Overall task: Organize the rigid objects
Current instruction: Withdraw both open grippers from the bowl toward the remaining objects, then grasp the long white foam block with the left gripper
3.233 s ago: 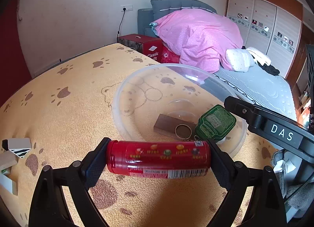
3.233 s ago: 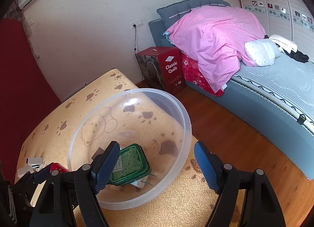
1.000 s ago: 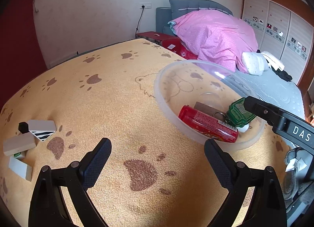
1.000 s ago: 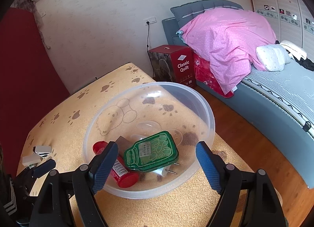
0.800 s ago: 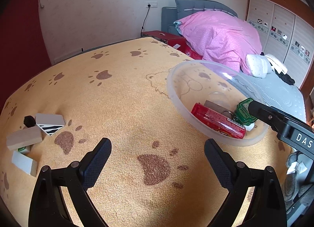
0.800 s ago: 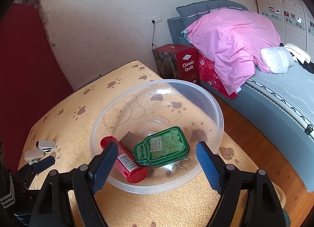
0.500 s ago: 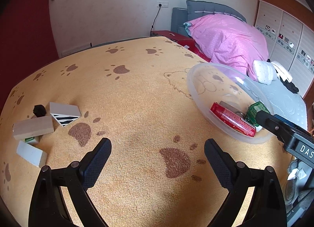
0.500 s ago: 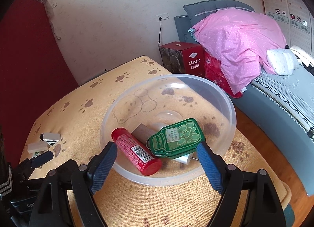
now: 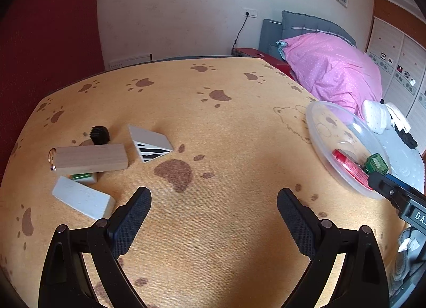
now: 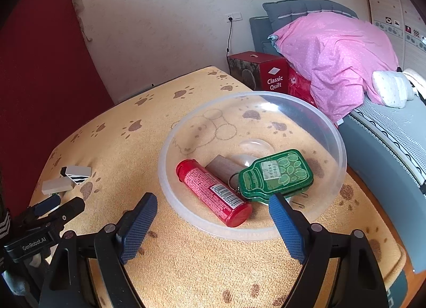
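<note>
We hold the left hand-held gripper (image 9: 213, 207) spread wide and empty above the paw-print surface (image 9: 226, 121), with the loose pieces off to its left. The right hand-held gripper (image 10: 210, 215) is likewise spread and empty, poised at the near rim of the clear bowl (image 10: 338, 143).

By our reckoning we are between pickups: some things are in the bowl and others wait outside it. In the bowl lie a red tube (image 10: 213, 193), a green bottle-shaped tin (image 10: 277, 175) and a brown block with a key ring (image 10: 223, 168). The tube lies flat, its long axis running from the far left of the bowl down toward the near right, capped end nearest our right gripper. The tin lies flat too, its neck pointing left toward the tube.

On the surface sit a wooden block with a ring (image 9: 90, 157), a striped wedge (image 9: 151, 144), a white block (image 9: 82, 197), a small black piece (image 9: 99, 135) and a green-edged tile (image 9: 82, 176) tucked under the wooden block. The wooden block's long axis runs left to right across the left view, ring at its left end.

The next move, we judge, calls for swinging the left gripper leftward and turning it so the fingers straddle a block's narrow width.
</note>
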`<state>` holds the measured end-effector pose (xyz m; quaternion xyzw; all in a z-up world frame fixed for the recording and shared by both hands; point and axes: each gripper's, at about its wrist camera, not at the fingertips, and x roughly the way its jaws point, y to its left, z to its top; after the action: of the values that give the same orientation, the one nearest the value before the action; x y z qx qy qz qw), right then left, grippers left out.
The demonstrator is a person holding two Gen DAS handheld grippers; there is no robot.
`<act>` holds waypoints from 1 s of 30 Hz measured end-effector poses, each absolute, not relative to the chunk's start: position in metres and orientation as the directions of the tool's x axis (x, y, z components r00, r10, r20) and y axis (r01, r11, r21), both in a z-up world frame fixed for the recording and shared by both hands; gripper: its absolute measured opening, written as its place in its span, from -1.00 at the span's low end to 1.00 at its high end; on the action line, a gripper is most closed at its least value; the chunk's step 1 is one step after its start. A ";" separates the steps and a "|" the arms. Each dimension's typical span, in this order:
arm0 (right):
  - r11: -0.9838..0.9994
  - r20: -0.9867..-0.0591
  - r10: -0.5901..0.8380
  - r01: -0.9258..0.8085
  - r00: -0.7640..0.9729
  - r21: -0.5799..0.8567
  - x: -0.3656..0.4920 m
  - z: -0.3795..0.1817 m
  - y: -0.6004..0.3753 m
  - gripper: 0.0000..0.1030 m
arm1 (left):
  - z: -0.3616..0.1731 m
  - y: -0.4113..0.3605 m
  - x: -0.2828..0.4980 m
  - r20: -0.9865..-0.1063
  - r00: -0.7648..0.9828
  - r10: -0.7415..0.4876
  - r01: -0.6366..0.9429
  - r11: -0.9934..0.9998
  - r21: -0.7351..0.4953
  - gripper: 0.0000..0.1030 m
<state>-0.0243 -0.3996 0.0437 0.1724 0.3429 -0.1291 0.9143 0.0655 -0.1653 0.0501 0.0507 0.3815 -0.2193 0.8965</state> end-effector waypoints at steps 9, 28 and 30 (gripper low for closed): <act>0.926 -0.681 -0.081 0.307 0.728 0.219 -0.016 0.044 -0.375 0.72 | 0.047 -0.107 0.083 -0.707 0.653 -0.270 0.338 0.940 -0.046 0.86; 0.961 -0.708 -0.002 0.198 0.706 0.194 -0.002 0.040 -0.318 0.75 | 0.030 -0.027 0.121 -0.735 0.645 -0.209 0.253 0.966 -0.053 0.87; 0.962 -0.714 0.006 0.190 0.700 0.195 -0.001 0.039 -0.313 0.75 | 0.027 -0.025 0.126 -0.743 0.637 -0.205 0.252 0.966 -0.051 0.87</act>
<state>-0.0006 -0.3132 0.0385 0.1279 0.3837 -0.0504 0.9132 0.1262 -0.0255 0.0271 0.0287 0.4071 -0.1263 0.9042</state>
